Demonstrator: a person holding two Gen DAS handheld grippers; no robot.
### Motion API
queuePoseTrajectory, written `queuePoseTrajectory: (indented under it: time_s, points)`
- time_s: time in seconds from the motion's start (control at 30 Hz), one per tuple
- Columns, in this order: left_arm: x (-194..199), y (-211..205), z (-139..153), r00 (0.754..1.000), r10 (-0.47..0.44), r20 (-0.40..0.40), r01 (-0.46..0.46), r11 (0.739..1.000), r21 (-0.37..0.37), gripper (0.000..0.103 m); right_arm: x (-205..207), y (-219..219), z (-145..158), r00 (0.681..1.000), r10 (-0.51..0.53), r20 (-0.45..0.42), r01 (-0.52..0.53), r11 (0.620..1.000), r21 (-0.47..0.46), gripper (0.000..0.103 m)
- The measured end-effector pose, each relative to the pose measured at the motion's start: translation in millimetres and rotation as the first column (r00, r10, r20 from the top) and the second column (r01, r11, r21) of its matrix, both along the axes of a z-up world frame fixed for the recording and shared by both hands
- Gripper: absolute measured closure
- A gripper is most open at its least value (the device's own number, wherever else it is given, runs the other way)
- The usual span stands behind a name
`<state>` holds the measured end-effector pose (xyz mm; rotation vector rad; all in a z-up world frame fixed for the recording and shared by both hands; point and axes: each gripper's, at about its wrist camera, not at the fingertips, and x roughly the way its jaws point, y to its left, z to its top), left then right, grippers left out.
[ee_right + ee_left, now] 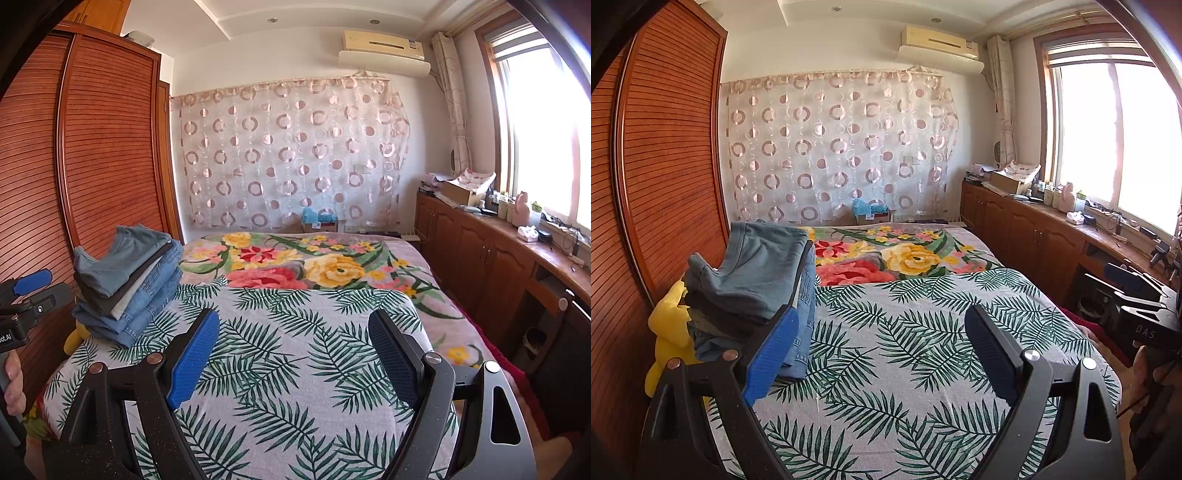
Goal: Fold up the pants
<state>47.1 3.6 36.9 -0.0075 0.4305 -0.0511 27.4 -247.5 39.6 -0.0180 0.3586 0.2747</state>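
While the left wrist view looks along the bed (886, 332), the left gripper (882, 354) hangs with fingers spread wide and empty. A stack of folded pants (753, 284) sits at the bed's left edge, just behind the blue pad (772, 362), over something yellow (670, 332) I cannot identify. Swinging left could topple it, since the pile overhangs.

From the right wrist view, the right gripper (295, 358) is likewise spread and empty above the leaf-print cover. No unfolded pants show anywhere, so any next pair is out of frame. The stack's underside is hidden.
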Motion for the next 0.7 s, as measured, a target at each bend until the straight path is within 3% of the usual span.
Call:
queuePoseTrajectory:
  time_s: [0.7]
  points:
    - [-0.2,0.4,-1.4,1.0,-0.001,0.001,0.001,1.0,-0.002,0.011,0.3,-0.1,-0.4,1.0,-0.004,0.0,0.004,1.0,0.001,0.019]
